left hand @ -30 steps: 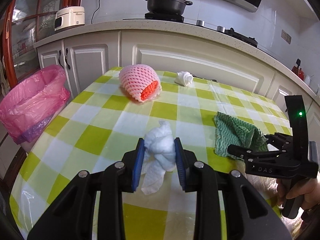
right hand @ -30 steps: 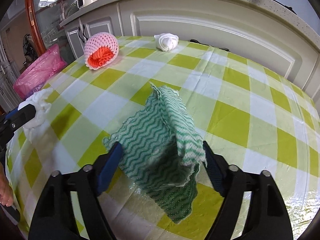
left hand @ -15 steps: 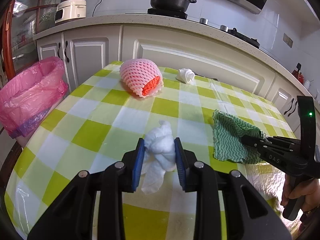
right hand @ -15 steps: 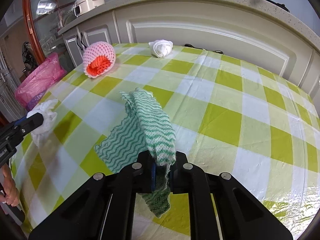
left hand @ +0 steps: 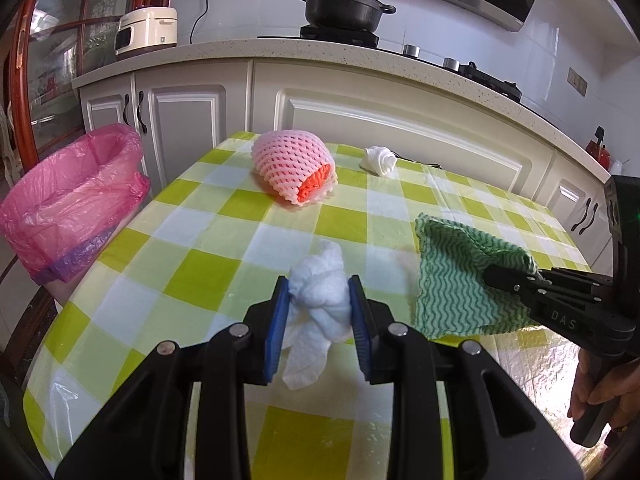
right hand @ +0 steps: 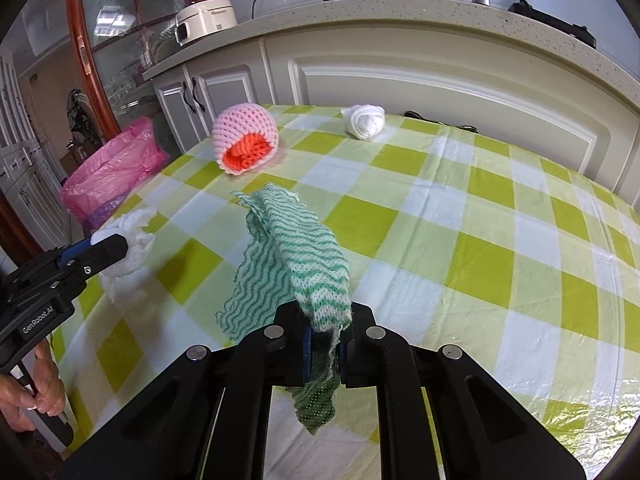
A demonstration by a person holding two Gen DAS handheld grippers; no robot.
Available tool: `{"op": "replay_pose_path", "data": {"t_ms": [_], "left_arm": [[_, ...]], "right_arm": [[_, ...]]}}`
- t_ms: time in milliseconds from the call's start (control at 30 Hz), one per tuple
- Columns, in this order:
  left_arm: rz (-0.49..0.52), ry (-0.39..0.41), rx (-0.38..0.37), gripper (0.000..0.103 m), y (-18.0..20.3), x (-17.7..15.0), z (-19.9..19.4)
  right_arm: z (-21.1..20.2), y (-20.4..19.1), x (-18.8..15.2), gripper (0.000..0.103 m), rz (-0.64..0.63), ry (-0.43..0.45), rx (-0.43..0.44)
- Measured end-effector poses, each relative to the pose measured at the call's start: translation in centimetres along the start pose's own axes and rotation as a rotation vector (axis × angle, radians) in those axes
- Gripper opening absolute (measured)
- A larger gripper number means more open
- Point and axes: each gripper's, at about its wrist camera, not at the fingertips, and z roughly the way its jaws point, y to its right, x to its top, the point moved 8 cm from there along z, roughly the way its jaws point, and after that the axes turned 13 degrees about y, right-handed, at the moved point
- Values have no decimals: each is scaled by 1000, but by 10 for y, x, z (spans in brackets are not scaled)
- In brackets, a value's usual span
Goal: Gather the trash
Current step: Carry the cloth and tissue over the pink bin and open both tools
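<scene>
Left gripper (left hand: 319,308): fingers clamped on a white tissue wad (left hand: 320,300), held above the checkered counter (left hand: 200,272). Right gripper (right hand: 323,344): fingers pinched on a green wavy cloth (right hand: 304,264), its loose end draped over the counter. Pink-lined bin (left hand: 68,208) stands beside the counter.

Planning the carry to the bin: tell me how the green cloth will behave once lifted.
Probably floppy: the green cloth already droops either side of the right gripper. Likely light, since a pinch at one fold holds it. It may swing or drag.
</scene>
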Motion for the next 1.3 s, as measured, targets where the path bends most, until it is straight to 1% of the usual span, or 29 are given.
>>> {"op": "replay_pose_path", "data": {"t_ms": [333, 500, 700, 833, 1033, 1167, 1300], "left_arm": [[-19, 37, 47, 29, -27, 19, -18], [-36, 60, 85, 29, -48, 32, -28], [-58, 95, 143, 29, -81, 49, -42], [-70, 113, 173, 29, -102, 61, -51], [-84, 152, 222, 29, -137, 83, -65], [-83, 174, 269, 29, -168, 98, -73], [-101, 189, 308, 29, -205, 115, -76]], "right_arm": [[-1, -36, 26, 11, -35, 37, 62], [5, -56, 40, 11, -57, 43, 91], [15, -90, 65, 11, -93, 67, 141], [23, -122, 82, 11, -120, 83, 197], [36, -182, 108, 11, -179, 110, 288], [48, -219, 128, 11, -191, 131, 335], [71, -255, 148, 11, -209, 136, 377]]}}
